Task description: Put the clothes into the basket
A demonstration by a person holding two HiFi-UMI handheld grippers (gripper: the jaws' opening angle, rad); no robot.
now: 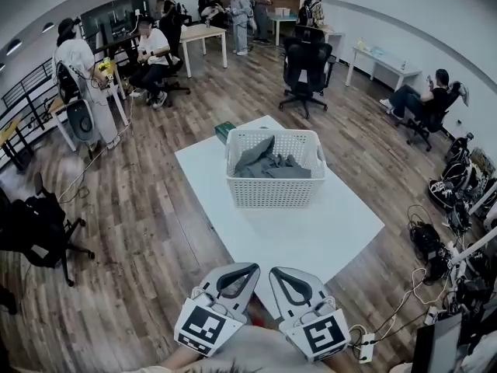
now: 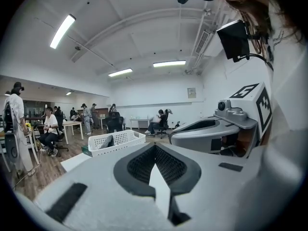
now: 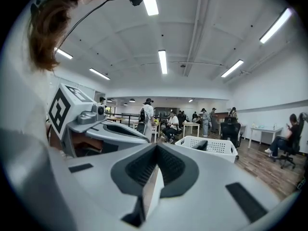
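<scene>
A white perforated basket [image 1: 273, 179] stands on the white table [image 1: 311, 231], toward its far side. Grey clothes [image 1: 268, 164] lie inside it. Both grippers are held close to my body, below the table's near corner. My left gripper [image 1: 245, 267] is shut with nothing between its jaws, and my right gripper [image 1: 276, 271] beside it is also shut and empty. In the left gripper view the basket [image 2: 115, 141] shows ahead at left, past the shut left gripper [image 2: 155, 146]. From the right gripper view the basket [image 3: 208, 147] lies ahead at right of the shut right gripper [image 3: 157, 146].
A green box [image 1: 224, 131] lies at the table's far left corner. A black office chair [image 1: 307, 72] stands beyond the table. Several people sit or stand at desks around the room. Cables and a power strip [image 1: 365, 350] lie on the wooden floor at right.
</scene>
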